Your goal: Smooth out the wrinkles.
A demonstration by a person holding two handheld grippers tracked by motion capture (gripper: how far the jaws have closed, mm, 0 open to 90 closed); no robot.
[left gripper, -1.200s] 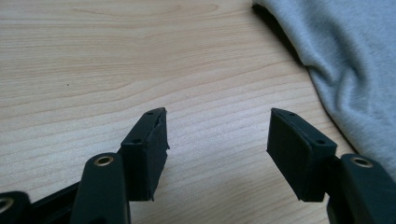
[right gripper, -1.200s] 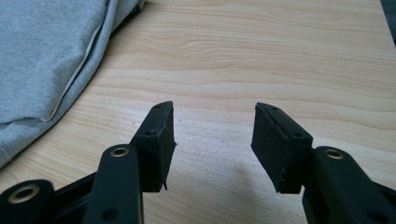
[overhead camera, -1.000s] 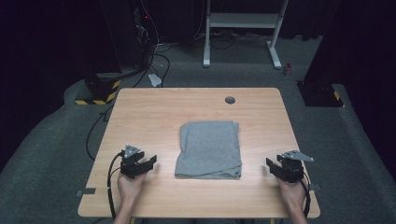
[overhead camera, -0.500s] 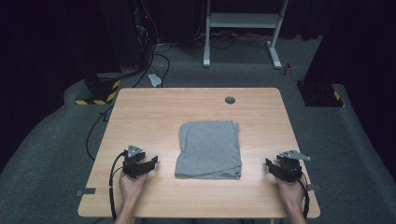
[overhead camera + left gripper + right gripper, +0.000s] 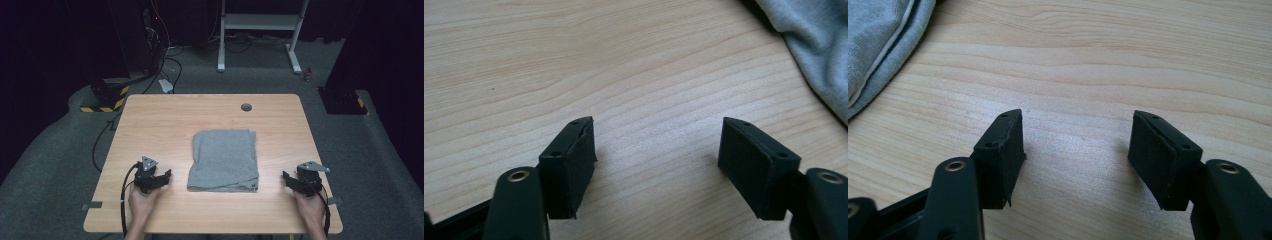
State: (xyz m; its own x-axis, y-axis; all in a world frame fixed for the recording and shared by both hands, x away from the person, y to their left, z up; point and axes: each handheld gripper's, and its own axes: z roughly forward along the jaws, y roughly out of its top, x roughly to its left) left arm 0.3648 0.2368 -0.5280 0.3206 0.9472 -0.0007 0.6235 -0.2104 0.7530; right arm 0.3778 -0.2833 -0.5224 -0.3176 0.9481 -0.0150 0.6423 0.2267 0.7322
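A folded grey cloth (image 5: 224, 160) lies flat in the middle of the wooden table (image 5: 165, 120). My left gripper (image 5: 167, 174) rests on the table to the left of the cloth, open; its jaws have just been opening, with only bare wood between them (image 5: 656, 150). The cloth's edge (image 5: 809, 45) shows at the upper right of the left gripper view. My right gripper (image 5: 286, 177) sits on the table to the right of the cloth, open too, its jaws having just widened over bare wood (image 5: 1075, 140). A corner of the cloth (image 5: 878, 45) lies at the upper left of the right gripper view.
A round grey cable port (image 5: 246, 107) sits near the table's far edge. Beyond the table stand a white frame (image 5: 260, 25) and cables on grey carpet. Black-and-yellow marked blocks (image 5: 105, 97) lie on the floor at the far left.
Both grippers' jaws stand slightly wider than before. The left hand has shifted a little; the right hand and the cloth have stayed put.
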